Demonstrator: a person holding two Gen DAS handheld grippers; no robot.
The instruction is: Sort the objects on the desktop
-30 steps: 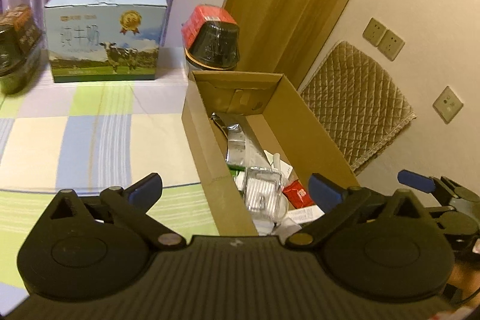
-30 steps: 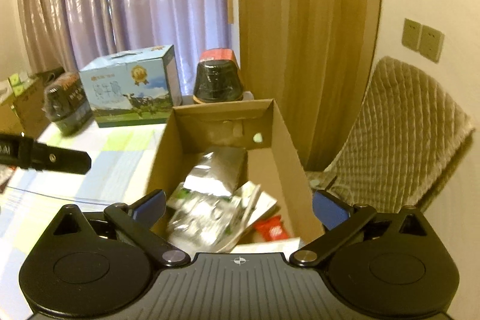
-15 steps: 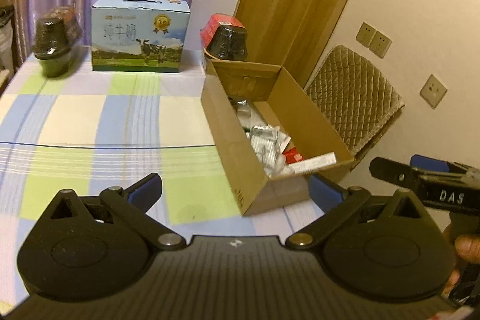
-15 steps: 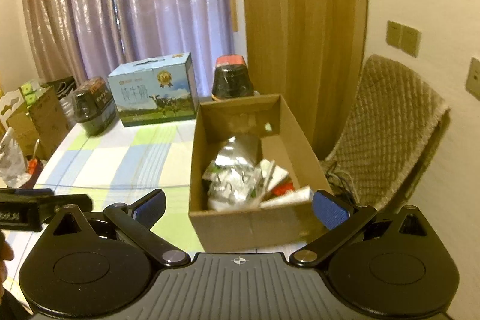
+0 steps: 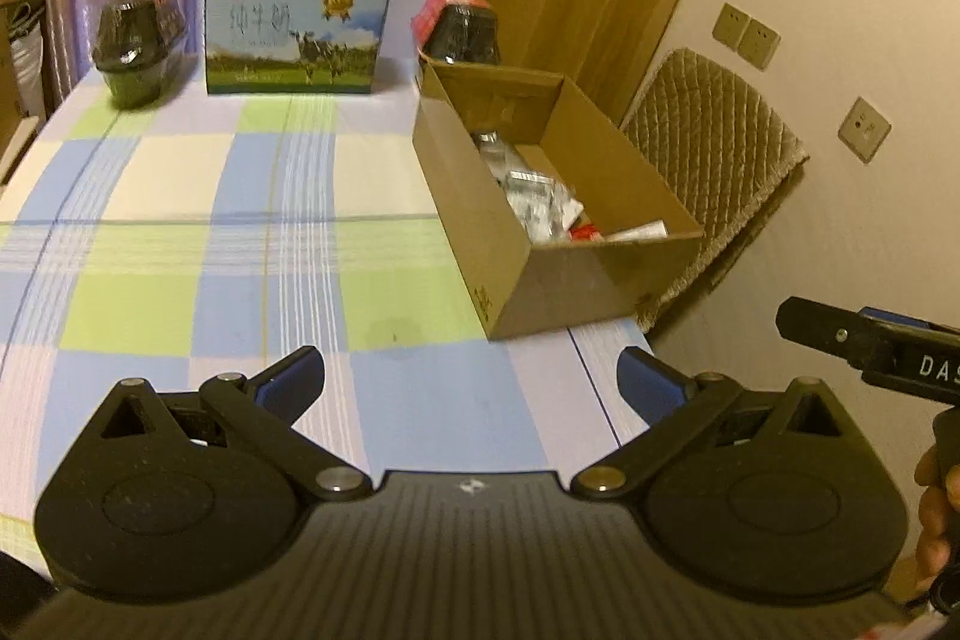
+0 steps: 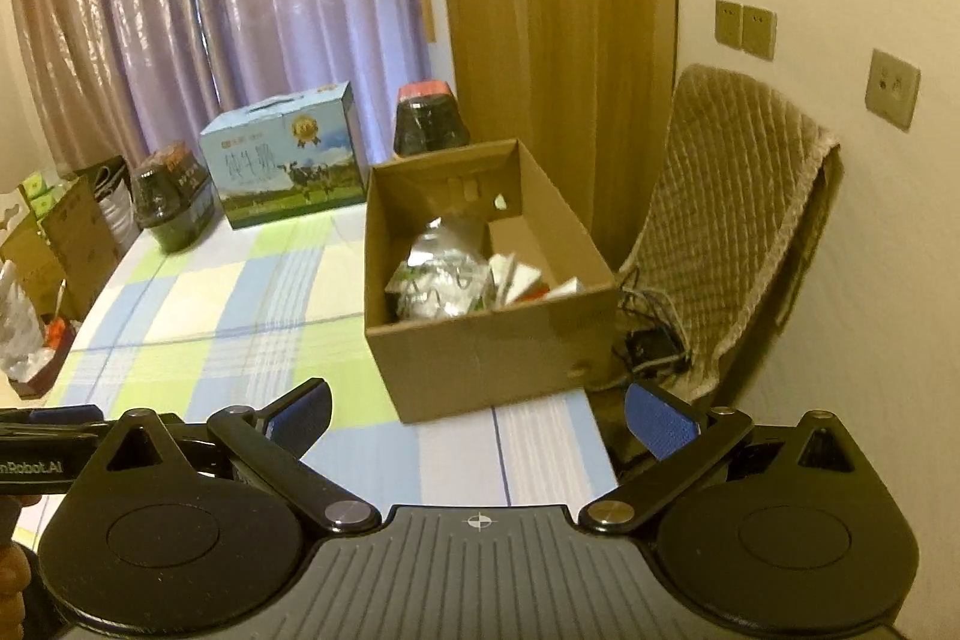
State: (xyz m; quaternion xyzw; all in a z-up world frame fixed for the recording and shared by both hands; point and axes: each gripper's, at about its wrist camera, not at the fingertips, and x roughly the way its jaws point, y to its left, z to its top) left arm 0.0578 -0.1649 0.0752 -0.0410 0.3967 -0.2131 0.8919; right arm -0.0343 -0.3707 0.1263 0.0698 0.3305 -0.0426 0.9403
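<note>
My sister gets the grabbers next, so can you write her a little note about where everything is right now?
Left gripper: open, empty, over the checked tablecloth.
Right gripper: open, empty, near the table's right edge.
The cardboard box sits at the table's right side and holds foil packets and small packs.
Done: no loose small items show on the cloth, so the sorting looks finished.
Left: maybe nothing. The milk carton box and two wrapped black bowls stand at the far end.
</note>
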